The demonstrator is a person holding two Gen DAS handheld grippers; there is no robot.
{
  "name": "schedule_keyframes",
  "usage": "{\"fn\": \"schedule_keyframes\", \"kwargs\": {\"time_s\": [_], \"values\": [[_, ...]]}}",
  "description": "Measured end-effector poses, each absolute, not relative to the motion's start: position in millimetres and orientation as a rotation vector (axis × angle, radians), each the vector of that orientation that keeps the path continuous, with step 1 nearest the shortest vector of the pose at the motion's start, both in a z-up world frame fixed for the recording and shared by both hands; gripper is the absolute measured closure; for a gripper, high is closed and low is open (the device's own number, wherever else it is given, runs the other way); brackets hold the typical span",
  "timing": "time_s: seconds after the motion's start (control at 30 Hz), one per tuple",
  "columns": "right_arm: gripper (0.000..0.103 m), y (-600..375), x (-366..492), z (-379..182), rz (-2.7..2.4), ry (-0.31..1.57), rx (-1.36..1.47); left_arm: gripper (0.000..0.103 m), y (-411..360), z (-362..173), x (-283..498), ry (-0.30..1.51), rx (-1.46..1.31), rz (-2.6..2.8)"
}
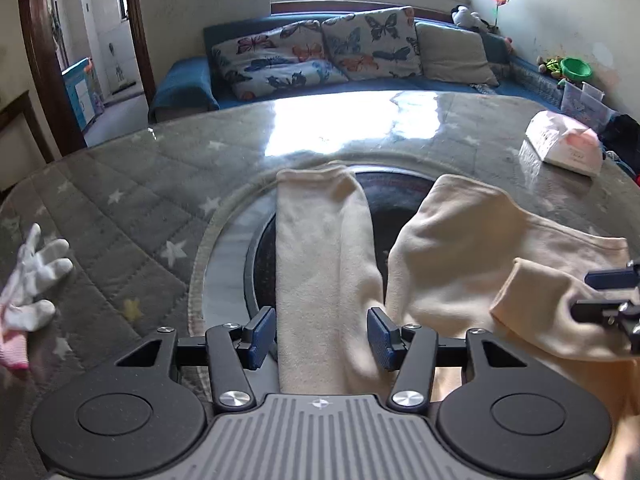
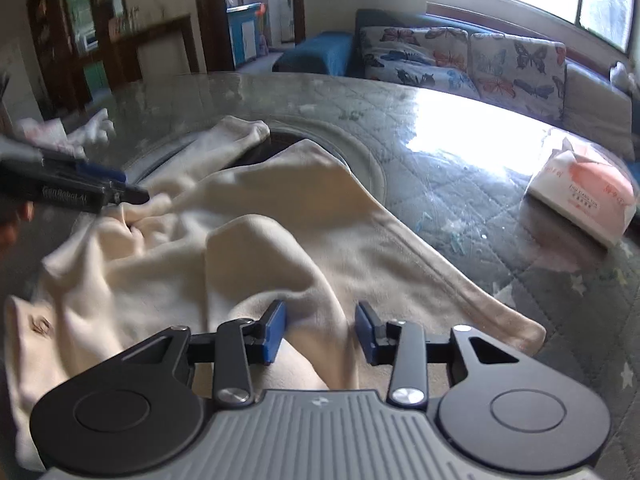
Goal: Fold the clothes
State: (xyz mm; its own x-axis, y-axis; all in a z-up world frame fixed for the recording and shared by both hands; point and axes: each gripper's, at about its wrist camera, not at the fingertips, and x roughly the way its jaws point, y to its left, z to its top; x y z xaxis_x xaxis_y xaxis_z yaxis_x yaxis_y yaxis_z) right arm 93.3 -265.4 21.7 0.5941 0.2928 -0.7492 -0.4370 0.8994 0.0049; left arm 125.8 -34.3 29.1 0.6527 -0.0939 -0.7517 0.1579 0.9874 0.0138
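The left gripper (image 1: 322, 334) stands with its blue pads (image 1: 262, 336) apart on either side of a cream sleeve (image 1: 320, 248) that runs straight ahead from between them; neither pad presses on the cloth, so nothing is held. The sleeve belongs to a cream garment (image 2: 280, 232) spread rumpled on the glass-topped table (image 1: 160, 184), reaching ahead of both grippers over the dark round centre (image 1: 396, 196) of the table.

The right gripper (image 2: 320, 330) has its jaws partly apart, with a raised fold of the garment between them. The cloth lies against the left pad (image 2: 274, 330) but stands clear of the other, so no grip is made.

Ahead and to the right of the right gripper sits a tissue pack (image 2: 584, 196). Far to the left of the left gripper lies a white glove (image 1: 34, 280). Beyond the table, ahead of both grippers, is a blue sofa (image 1: 180, 80) with butterfly cushions (image 1: 320, 52).
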Motion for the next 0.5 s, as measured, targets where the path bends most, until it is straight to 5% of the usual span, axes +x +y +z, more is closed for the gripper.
{"fn": "schedule_keyframes", "kwargs": {"time_s": [0.07, 0.17, 0.5], "values": [[0.091, -262, 88, 25, 0.421, 0.816, -0.214, 0.052, -35, 25, 125, 0.847, 0.088, -0.147], [0.1, -266, 82, 34, 0.384, 0.776, -0.229, 0.063, -31, 22, 126, 0.851, 0.077, -0.151], [0.101, -315, 54, 63, 0.24, 0.699, -0.176, 0.079, -28, 21, 116, 0.823, 0.084, -0.16]]}}
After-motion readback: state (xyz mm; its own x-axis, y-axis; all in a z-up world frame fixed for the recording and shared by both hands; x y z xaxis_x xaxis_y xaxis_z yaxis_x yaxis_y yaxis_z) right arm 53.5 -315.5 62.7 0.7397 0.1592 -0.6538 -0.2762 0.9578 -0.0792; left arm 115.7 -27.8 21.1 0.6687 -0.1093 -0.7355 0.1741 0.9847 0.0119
